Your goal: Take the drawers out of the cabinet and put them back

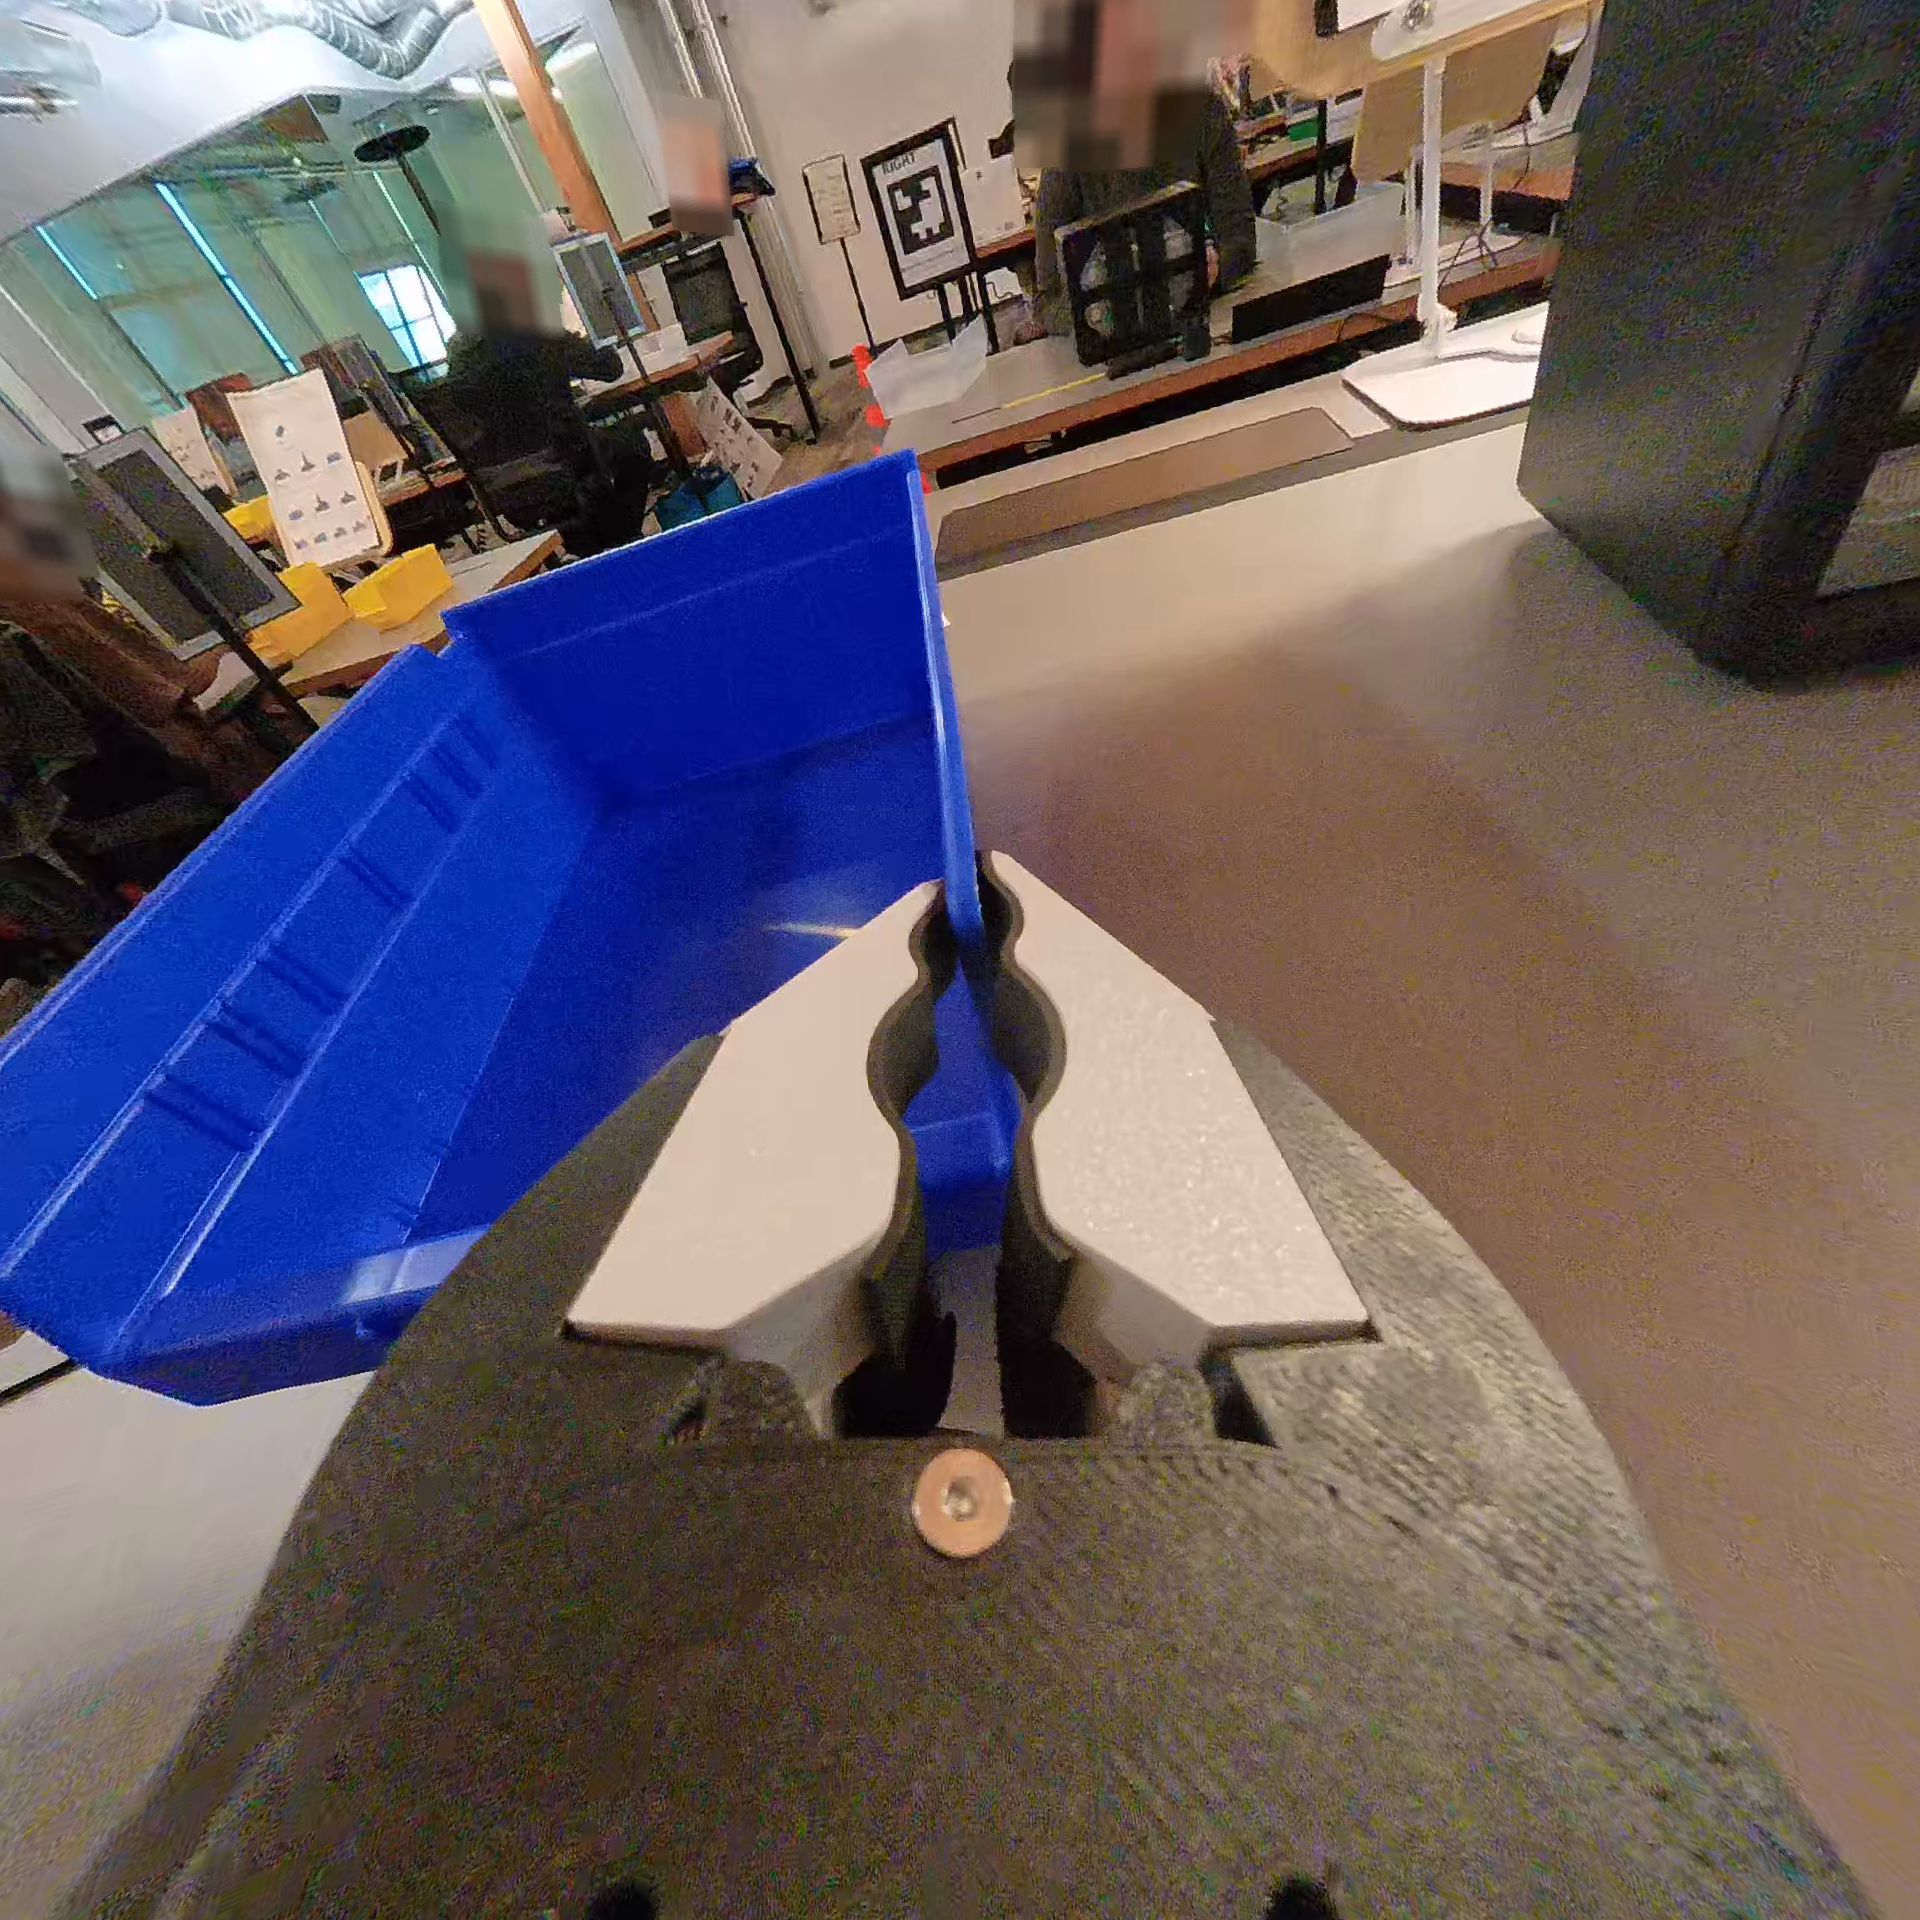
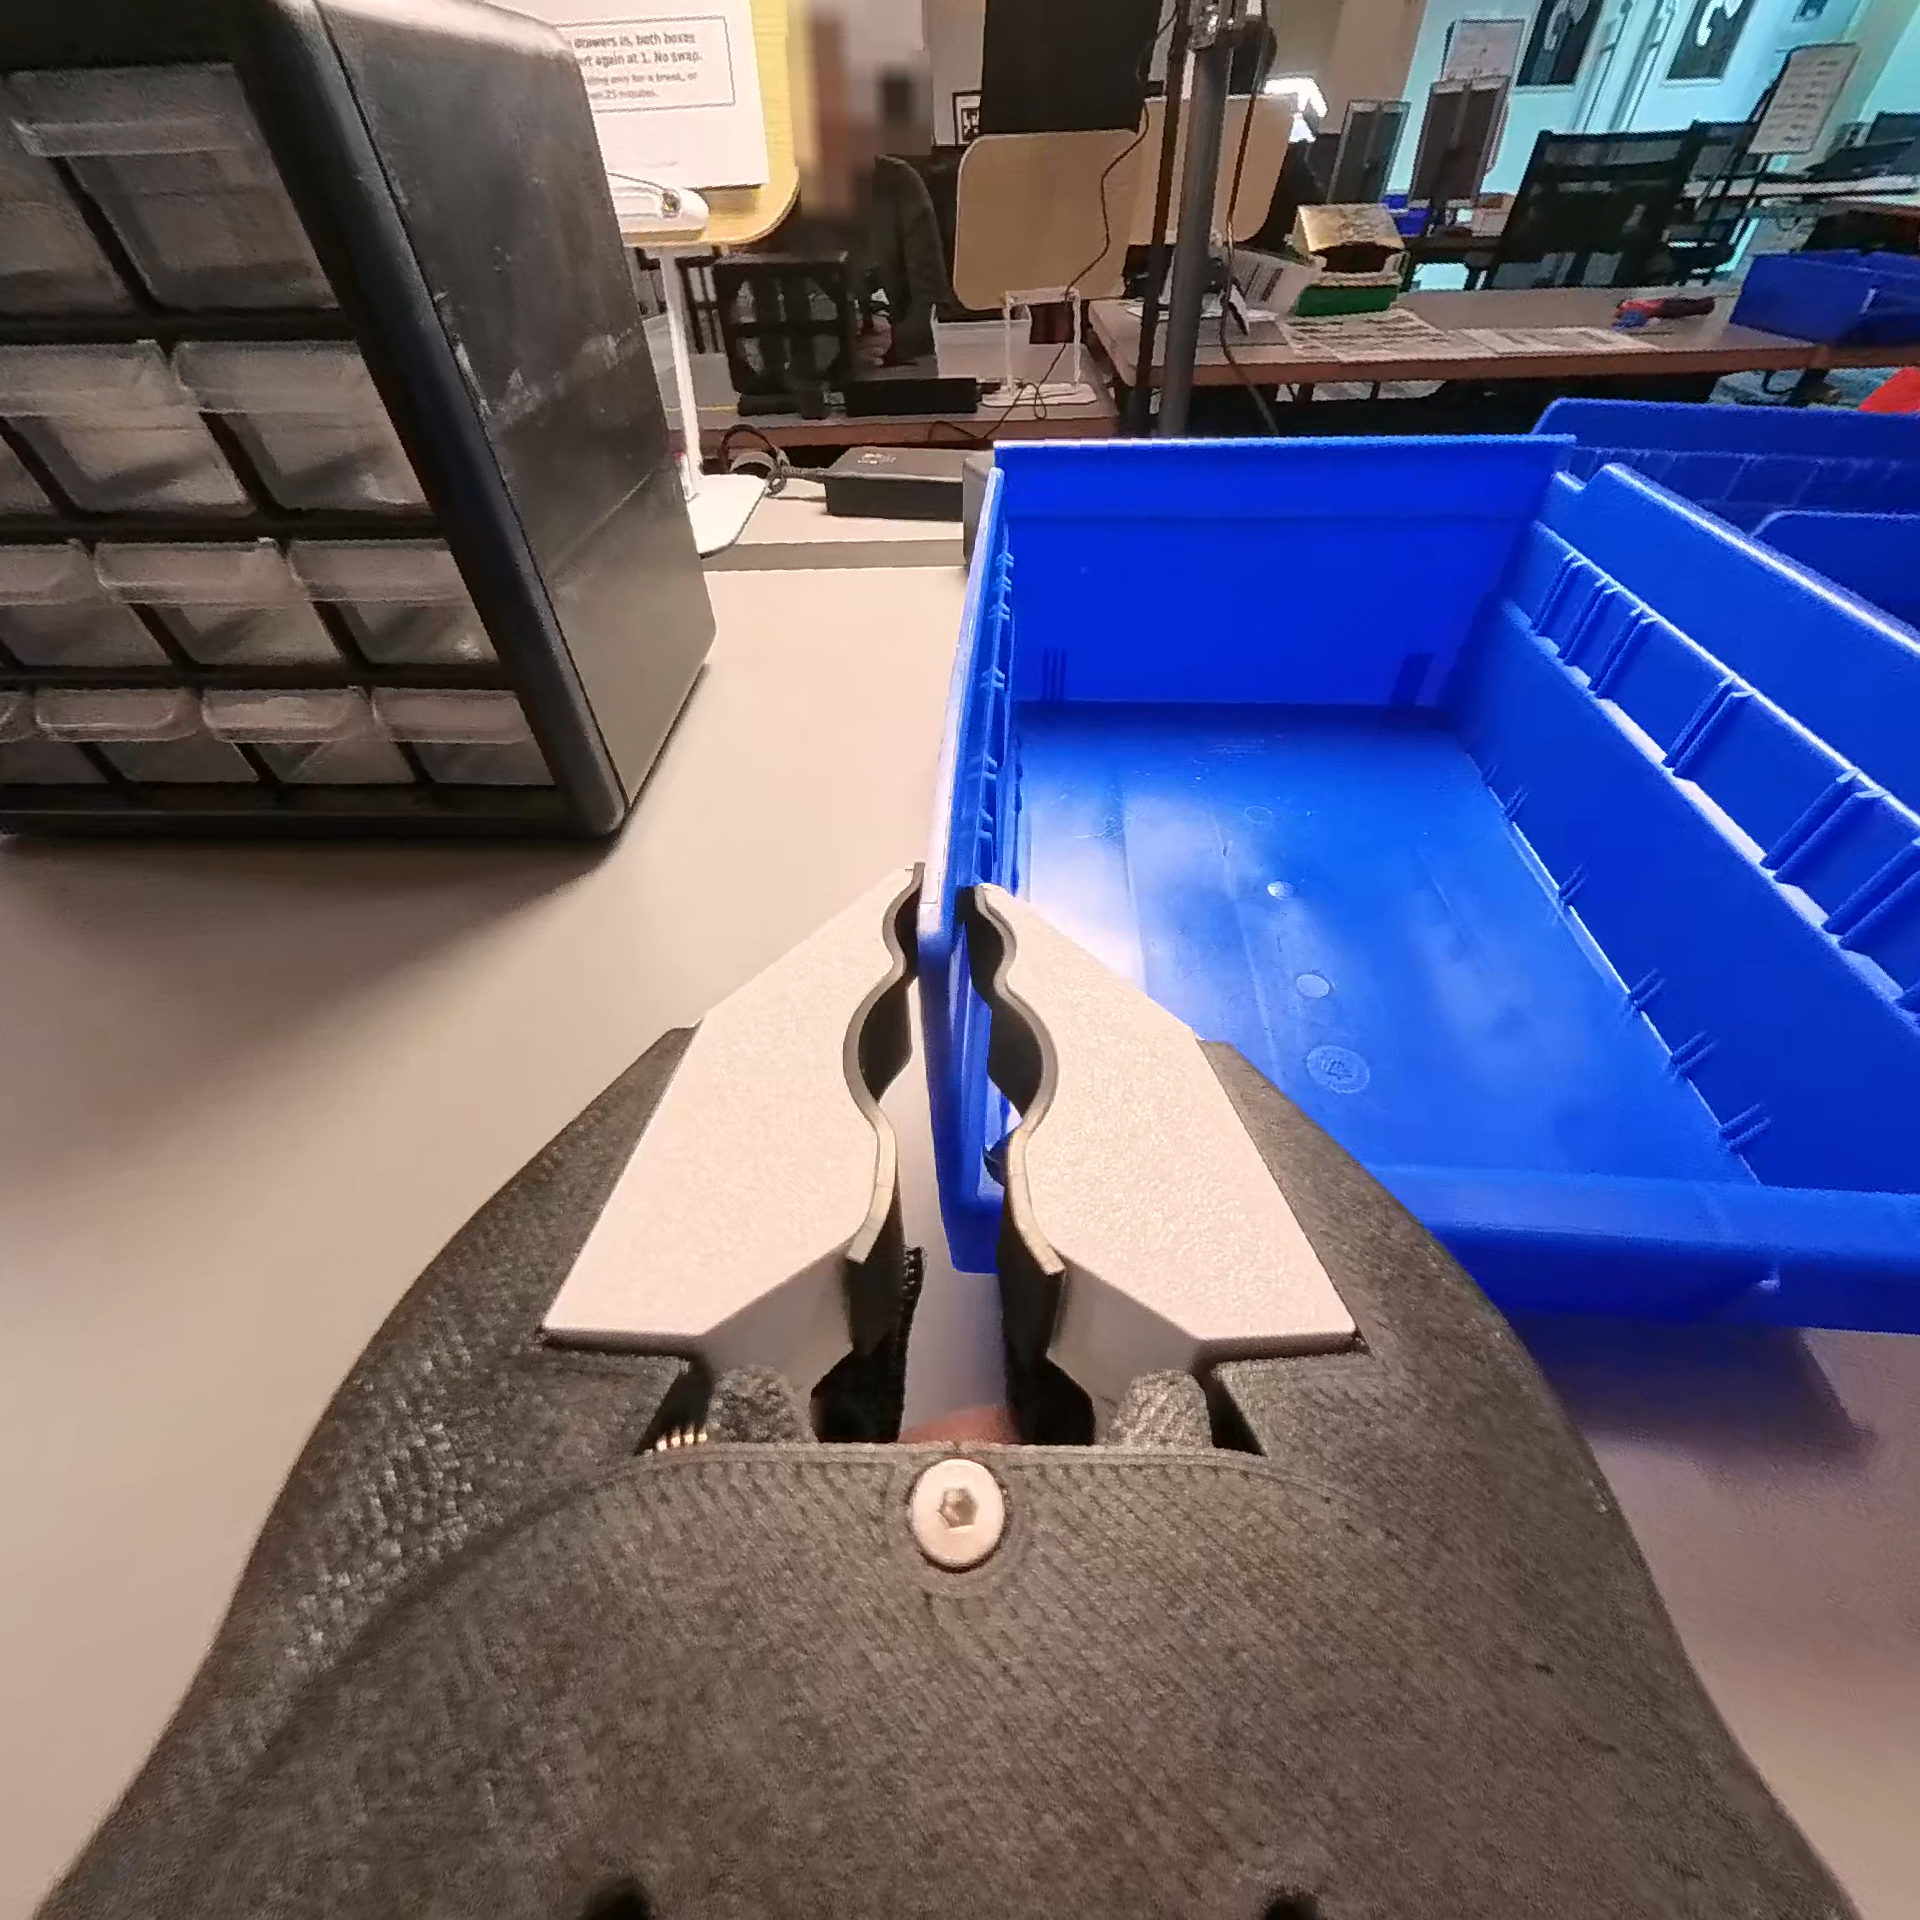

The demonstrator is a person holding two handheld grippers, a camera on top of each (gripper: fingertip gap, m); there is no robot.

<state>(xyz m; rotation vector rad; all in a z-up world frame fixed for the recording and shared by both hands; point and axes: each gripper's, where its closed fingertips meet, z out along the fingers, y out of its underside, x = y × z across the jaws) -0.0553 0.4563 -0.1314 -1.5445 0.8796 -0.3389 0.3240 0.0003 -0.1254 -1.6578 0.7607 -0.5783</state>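
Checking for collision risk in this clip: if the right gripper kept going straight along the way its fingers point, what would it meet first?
The right gripper already straddles the left side wall of the blue bin, so it would slide along that wall toward the bin's far end wall. The drawer cabinet sits well off to the left, though depth is uncertain.

Both grippers [image 1: 961,904] [image 2: 940,904] have textured black bodies, grey wavy-edged jaws, one silver screw.

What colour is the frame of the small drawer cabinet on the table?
The cabinet frame is black, with clear plastic drawers. It shows best in the right wrist view.
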